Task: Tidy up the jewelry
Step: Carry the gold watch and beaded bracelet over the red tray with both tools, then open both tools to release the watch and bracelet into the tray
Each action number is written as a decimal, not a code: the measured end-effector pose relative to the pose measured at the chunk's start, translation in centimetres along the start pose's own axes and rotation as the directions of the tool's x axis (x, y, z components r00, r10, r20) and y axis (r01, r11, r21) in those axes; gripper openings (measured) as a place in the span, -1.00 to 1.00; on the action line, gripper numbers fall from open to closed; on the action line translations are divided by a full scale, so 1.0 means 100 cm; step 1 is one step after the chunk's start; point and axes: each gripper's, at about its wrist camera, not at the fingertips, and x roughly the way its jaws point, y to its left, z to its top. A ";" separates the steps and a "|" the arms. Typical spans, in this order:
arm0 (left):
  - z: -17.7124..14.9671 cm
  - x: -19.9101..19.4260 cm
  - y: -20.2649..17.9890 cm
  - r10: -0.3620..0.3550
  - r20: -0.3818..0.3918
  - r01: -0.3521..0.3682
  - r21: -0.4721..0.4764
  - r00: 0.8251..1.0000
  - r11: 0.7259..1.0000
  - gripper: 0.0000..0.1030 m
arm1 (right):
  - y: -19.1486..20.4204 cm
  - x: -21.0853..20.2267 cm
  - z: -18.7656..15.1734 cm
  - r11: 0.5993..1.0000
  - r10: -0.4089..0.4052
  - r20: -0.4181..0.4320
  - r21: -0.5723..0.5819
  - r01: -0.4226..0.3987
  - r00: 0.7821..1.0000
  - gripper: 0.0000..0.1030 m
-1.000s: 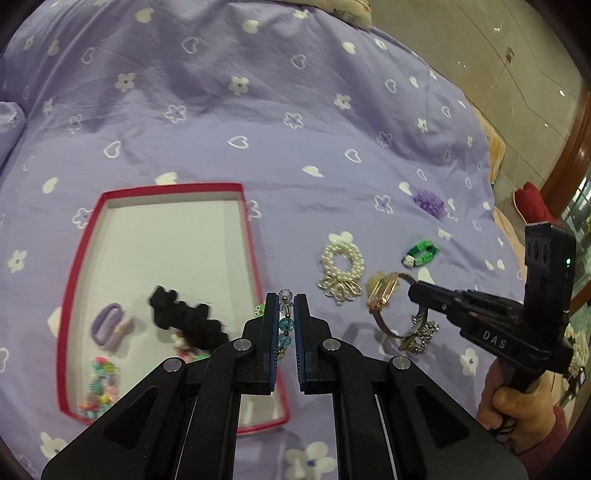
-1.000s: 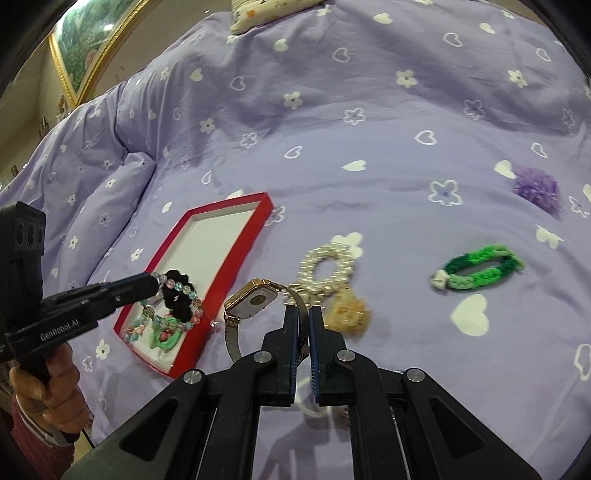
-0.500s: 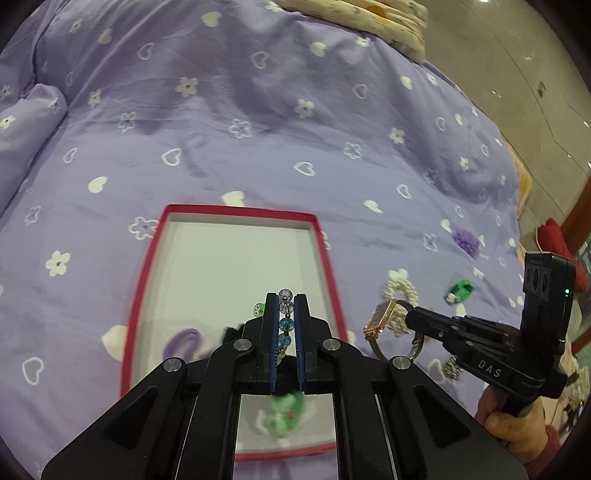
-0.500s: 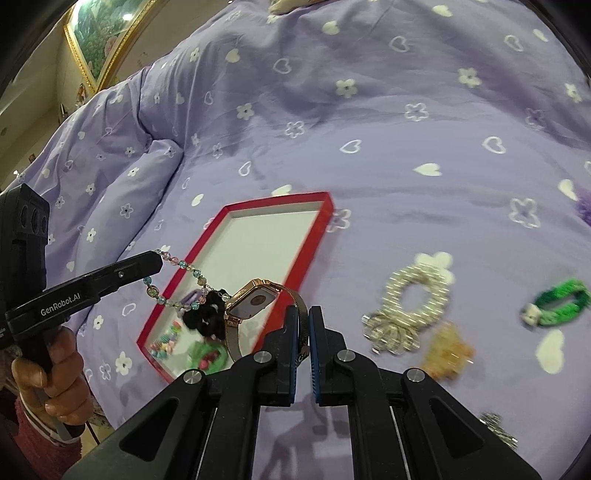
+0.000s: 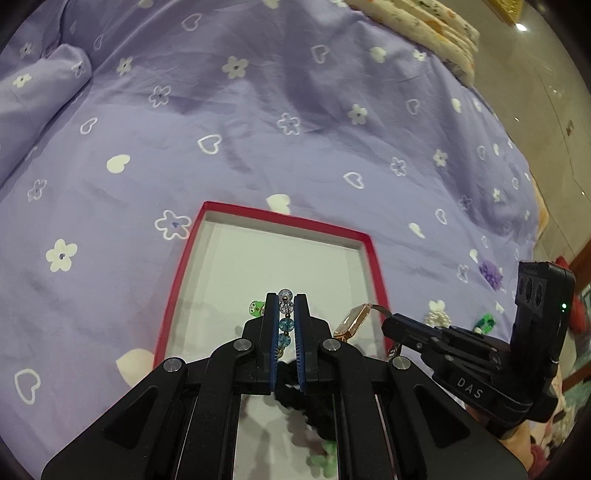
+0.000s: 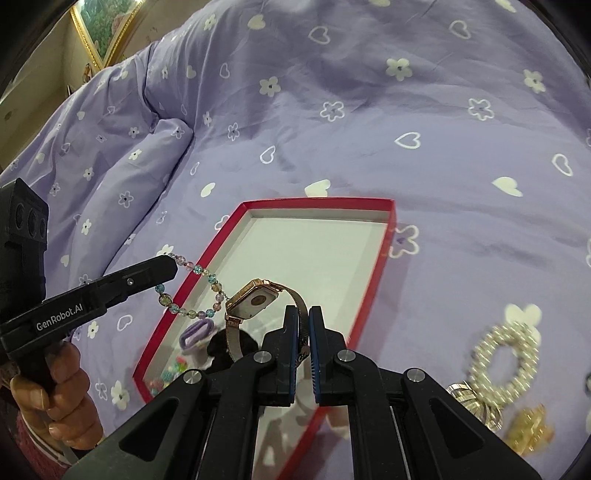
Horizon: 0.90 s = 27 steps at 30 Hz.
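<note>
A red tray with a white floor (image 5: 284, 266) (image 6: 317, 251) lies on the purple bedspread. My left gripper (image 5: 285, 306) (image 6: 168, 264) is shut on a beaded bracelet (image 5: 285, 317) (image 6: 192, 291) and holds it above the tray's left part. My right gripper (image 6: 303, 317) (image 5: 388, 325) is shut on the strap of a rose-gold watch (image 6: 255, 301) (image 5: 354, 319), held above the tray's near right part. In the tray lie a black scrunchie (image 6: 221, 343) (image 5: 295, 398), a purple hair tie (image 6: 195, 332) and small coloured beads (image 6: 166, 373).
On the bedspread right of the tray lie a pearl scrunchie (image 6: 506, 358), a silver piece (image 6: 472, 402) and a gold clip (image 6: 528, 432). A purple pompom (image 5: 489, 271) and a green band (image 5: 485, 321) lie farther right. A pillow (image 5: 424, 26) sits at the bed's far edge.
Both grippers moved left over the tray, carrying the bracelet and the watch. The watch, earlier over the bedspread beside the tray, now hangs above the tray's floor.
</note>
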 end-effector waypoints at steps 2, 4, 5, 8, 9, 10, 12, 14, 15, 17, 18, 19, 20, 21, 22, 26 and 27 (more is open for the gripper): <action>-0.001 0.007 0.007 0.019 -0.010 -0.019 -0.009 1.000 1.000 -0.87 | 0.000 0.008 0.001 1.000 0.002 -0.013 -0.002 -0.002 1.000 -0.89; -0.005 0.013 0.014 0.032 -0.024 -0.032 -0.019 0.999 0.999 -0.87 | 0.002 0.017 0.001 1.000 -0.001 -0.027 -0.012 0.001 1.000 -0.89; -0.008 0.016 0.018 0.042 -0.031 -0.043 -0.023 0.999 0.999 -0.87 | 0.003 0.021 0.001 1.000 -0.003 -0.034 -0.016 0.002 0.999 -0.89; -0.015 0.022 0.029 0.069 -0.055 -0.071 -0.035 0.996 0.997 -0.87 | 0.004 0.033 -0.001 1.000 -0.009 -0.059 -0.028 0.007 0.998 -0.89; -0.017 0.024 0.033 0.074 -0.065 -0.076 -0.042 0.995 0.996 -0.87 | 0.004 0.036 -0.002 0.999 -0.012 -0.067 -0.032 0.010 0.998 -0.89; -0.019 0.026 0.036 0.078 -0.074 -0.082 -0.047 0.994 0.996 -0.87 | 0.004 0.039 -0.004 0.999 -0.017 -0.076 -0.039 0.014 0.997 -0.89; -0.023 0.031 0.040 0.097 -0.093 -0.102 -0.047 0.991 0.994 -0.87 | 0.006 0.044 -0.005 0.998 -0.028 -0.089 -0.052 0.024 0.996 -0.89; -0.027 0.035 0.043 0.110 -0.108 -0.115 -0.045 0.988 0.992 -0.87 | 0.009 0.046 -0.005 0.997 -0.044 -0.096 -0.073 0.037 0.994 -0.89; -0.028 0.037 0.043 0.112 -0.116 -0.118 -0.046 0.987 0.992 -0.87 | 0.011 0.048 -0.005 0.995 -0.057 -0.103 -0.089 0.048 0.993 -0.90; -0.031 0.040 0.044 0.116 -0.128 -0.123 -0.045 0.985 0.991 -0.87 | 0.015 0.052 -0.005 0.992 -0.075 -0.116 -0.110 0.062 0.990 -0.90; -0.032 0.041 0.044 0.119 -0.132 -0.126 -0.043 0.984 0.991 -0.87 | 0.016 0.053 -0.005 0.990 -0.087 -0.122 -0.123 0.072 0.989 -0.90; -0.034 0.043 0.044 0.126 -0.138 -0.133 -0.041 0.982 0.990 -0.87 | 0.017 0.055 -0.004 0.988 -0.095 -0.125 -0.131 0.078 0.988 -0.90; -0.035 0.043 0.045 0.130 -0.142 -0.137 -0.040 0.981 0.990 -0.87 | 0.018 0.056 -0.004 0.986 -0.104 -0.131 -0.141 0.085 0.986 -0.90; -0.036 0.045 0.045 0.131 -0.148 -0.139 -0.039 0.980 0.990 -0.87 | 0.018 0.056 -0.004 0.985 -0.108 -0.133 -0.145 0.088 0.985 -0.90; -0.038 0.045 0.046 0.130 -0.155 -0.138 -0.039 0.979 0.990 -0.87 | 0.018 0.057 -0.004 0.985 -0.110 -0.134 -0.149 0.089 0.985 -0.90; -0.041 0.046 0.045 0.136 -0.155 -0.142 -0.028 0.978 0.989 -0.87 | 0.018 0.057 -0.004 0.985 -0.104 -0.135 -0.148 0.084 0.985 -0.88; -0.041 0.046 0.045 0.142 -0.155 -0.147 -0.024 0.978 0.989 -0.87 | 0.018 0.057 -0.004 0.986 -0.103 -0.134 -0.147 0.083 0.986 -0.86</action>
